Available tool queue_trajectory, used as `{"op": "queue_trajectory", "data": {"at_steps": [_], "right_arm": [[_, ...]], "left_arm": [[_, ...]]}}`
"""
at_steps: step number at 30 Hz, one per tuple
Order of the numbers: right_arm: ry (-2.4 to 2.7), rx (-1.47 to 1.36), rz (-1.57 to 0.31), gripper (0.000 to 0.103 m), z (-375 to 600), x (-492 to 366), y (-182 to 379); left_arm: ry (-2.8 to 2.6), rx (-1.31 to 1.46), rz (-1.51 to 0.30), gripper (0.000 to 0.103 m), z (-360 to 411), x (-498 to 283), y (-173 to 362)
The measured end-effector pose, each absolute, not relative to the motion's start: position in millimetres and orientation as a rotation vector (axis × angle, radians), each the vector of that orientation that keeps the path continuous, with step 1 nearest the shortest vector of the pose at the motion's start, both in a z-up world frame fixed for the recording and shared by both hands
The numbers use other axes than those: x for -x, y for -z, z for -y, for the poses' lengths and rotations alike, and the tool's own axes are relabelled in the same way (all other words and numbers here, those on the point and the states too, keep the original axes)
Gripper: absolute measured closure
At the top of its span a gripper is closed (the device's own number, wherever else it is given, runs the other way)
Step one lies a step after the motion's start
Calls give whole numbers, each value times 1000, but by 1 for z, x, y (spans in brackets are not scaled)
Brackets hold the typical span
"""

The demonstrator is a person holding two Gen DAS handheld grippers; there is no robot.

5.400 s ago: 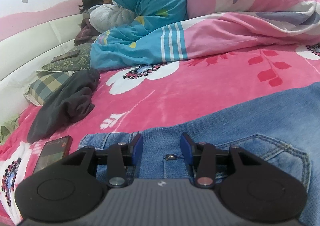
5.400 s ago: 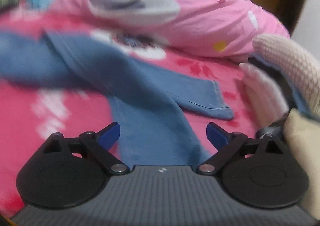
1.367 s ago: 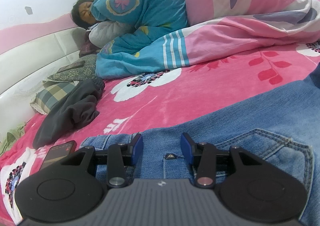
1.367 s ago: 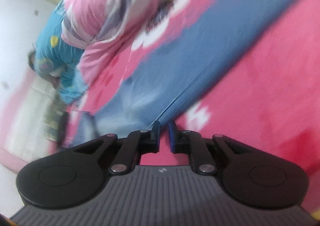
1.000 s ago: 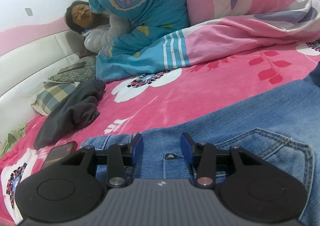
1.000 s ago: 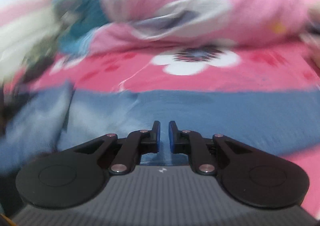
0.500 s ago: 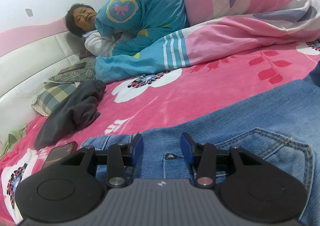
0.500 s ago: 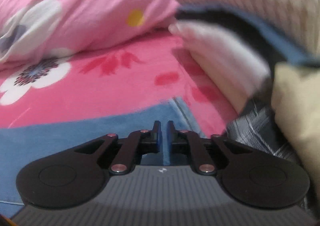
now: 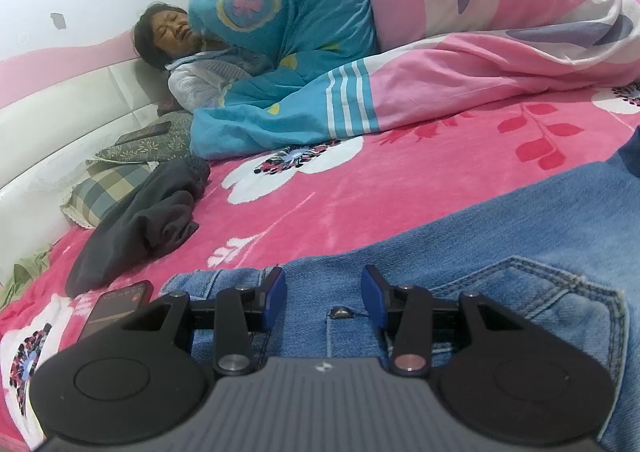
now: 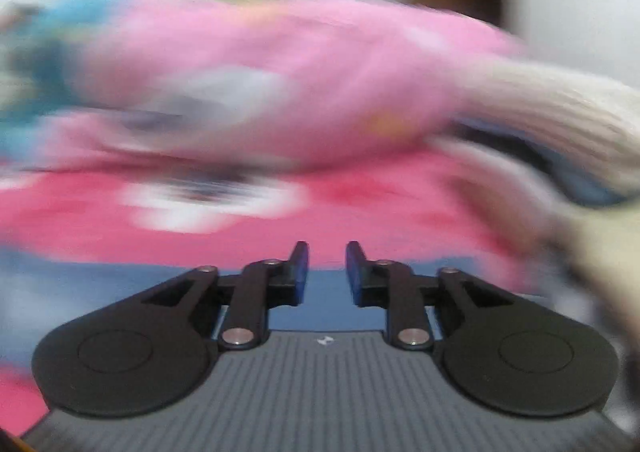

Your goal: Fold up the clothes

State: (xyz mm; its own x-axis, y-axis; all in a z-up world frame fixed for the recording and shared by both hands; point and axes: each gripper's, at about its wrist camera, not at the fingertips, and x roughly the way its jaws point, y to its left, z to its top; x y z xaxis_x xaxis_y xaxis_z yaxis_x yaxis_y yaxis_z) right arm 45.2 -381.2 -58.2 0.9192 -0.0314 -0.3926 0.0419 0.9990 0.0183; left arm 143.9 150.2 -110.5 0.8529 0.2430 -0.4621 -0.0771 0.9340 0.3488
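Left hand-held gripper (image 9: 323, 298) parted over jeans (image 9: 500, 252) waistband (phone (image 9: 116, 302) beside).

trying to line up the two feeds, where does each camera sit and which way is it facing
Left wrist: sits on the left gripper, low over the jeans, facing across the pink blanket toward the headboard; own open fingers show.
Right wrist: sits on the right gripper, motion-blurred, facing across the bed toward the quilt; own slightly parted fingers show.
Shared: jeans, blanket, quilt.
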Motion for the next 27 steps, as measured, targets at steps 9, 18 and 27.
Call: {"op": "queue_trajectory", "data": {"at_steps": [9,18,27], "right_arm": [[-1110,8,-522,57,130,9,63],[-1377,121,-840,54,25,40,100],[-1316,19,-942,99,27,40,116]], "left_arm": [[-162,-311,-523,59,-153,-144,110],[-157,-295,-512,59,-155,-143,111],[-150,-279,-503,59,-157,-140,110]]}}
